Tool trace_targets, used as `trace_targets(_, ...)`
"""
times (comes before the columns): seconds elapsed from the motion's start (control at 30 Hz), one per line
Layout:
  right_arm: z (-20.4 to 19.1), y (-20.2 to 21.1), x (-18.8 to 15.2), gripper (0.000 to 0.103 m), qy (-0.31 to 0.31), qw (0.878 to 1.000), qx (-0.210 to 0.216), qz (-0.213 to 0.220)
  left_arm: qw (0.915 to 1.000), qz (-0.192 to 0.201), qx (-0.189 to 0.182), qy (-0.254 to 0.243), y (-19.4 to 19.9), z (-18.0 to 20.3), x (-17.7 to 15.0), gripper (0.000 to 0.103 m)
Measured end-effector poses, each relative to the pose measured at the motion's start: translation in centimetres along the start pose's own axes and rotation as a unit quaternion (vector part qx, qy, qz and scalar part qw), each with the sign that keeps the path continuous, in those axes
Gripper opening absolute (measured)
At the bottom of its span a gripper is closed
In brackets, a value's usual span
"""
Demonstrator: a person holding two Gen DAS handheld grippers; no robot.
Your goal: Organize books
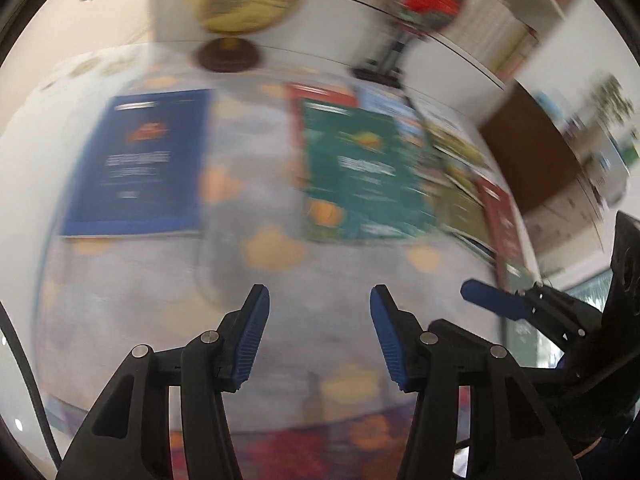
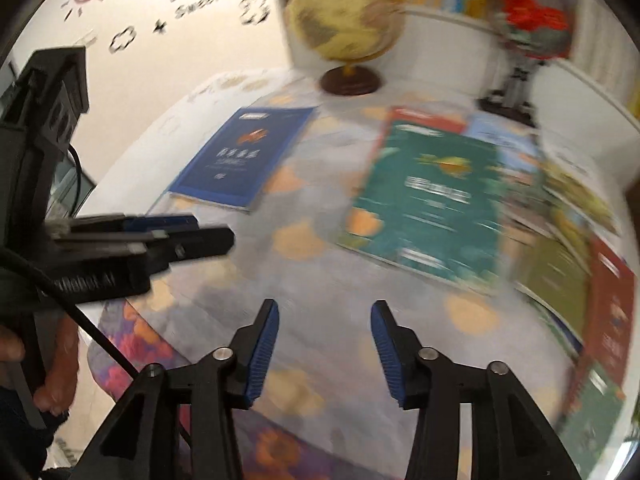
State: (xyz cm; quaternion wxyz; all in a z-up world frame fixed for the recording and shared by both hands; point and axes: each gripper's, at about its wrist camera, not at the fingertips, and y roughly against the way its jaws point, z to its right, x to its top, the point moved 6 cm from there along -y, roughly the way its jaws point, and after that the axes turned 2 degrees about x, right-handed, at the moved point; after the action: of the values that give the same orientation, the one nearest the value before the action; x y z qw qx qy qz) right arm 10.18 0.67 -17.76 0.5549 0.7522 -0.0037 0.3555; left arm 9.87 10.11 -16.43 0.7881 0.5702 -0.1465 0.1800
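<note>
A blue book lies flat and alone on the table's left side. To its right, a green book tops an overlapping spread of several books that ends in a red book. My left gripper hovers open over bare cloth in front of the books, nothing between its fingers. My right gripper is likewise open and empty above the cloth. Each gripper shows in the other's view, at the edge. Both views are motion-blurred.
A yellow globe on a dark base and a red ornament on a black stand stand behind the books. A white bookshelf lines the back. The tablecloth has orange patches. A hand is at lower left.
</note>
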Motion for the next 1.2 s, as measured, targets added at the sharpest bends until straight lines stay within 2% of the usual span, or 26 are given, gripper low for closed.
trace_targets(0.17, 4.7, 5.1, -3.5, 0.049, -0.034, 0.999, -0.018, 0.026, 0.9988, -0.002, -0.031, -0.038, -0.2, 8.4, -1.7, 0.05)
trace_targets(0.3, 8.3, 8.7, -6.9, 0.05, -0.057, 0.997, -0.034, 0.042, 0.9972, -0.009, -0.048, -0.056, -0.6, 13.1, -3.5, 0.05)
trace_targets(0.47, 11.8, 11.4, -11.1, 0.05, -0.097, 0.993, -0.041, 0.047, 0.995, -0.028, -0.048, -0.082, -1.7, 17.8, -5.7, 0.05)
trace_targets(0.6, 14.3, 12.6, -13.3, 0.05, -0.154, 0.986, -0.017, 0.055, 0.991, -0.037, -0.038, -0.123, -1.8, 20.6, -6.7, 0.05)
trace_targets(0.73, 16.1, 13.2, -14.0, 0.05, -0.198, 0.977, -0.002, 0.074, 0.9879, -0.038, -0.02, -0.149, -1.8, 21.2, -6.7, 0.05)
trace_targets(0.8, 16.5, 12.9, -13.9, 0.05, -0.213, 0.974, 0.002, 0.071, 0.9886, -0.037, -0.02, -0.144, -1.6, 20.9, -6.6, 0.051)
trace_targets(0.87, 16.5, 12.5, -13.4, 0.05, -0.217, 0.974, 0.005, 0.069, 0.9905, -0.036, -0.019, -0.131, -1.7, 19.9, -6.2, 0.056)
trace_targets(1.07, 15.9, 10.2, -10.6, 0.05, -0.202, 0.978, 0.006, 0.059, 0.996, -0.023, -0.009, -0.086, -2.2, 15.1, -3.8, 0.059)
trace_targets(1.2, 14.8, 7.5, -7.5, 0.05, -0.193, 0.98, 0.014, 0.045, 0.9983, -0.021, -0.001, -0.053, -2.8, 10.8, -1.4, 0.059)
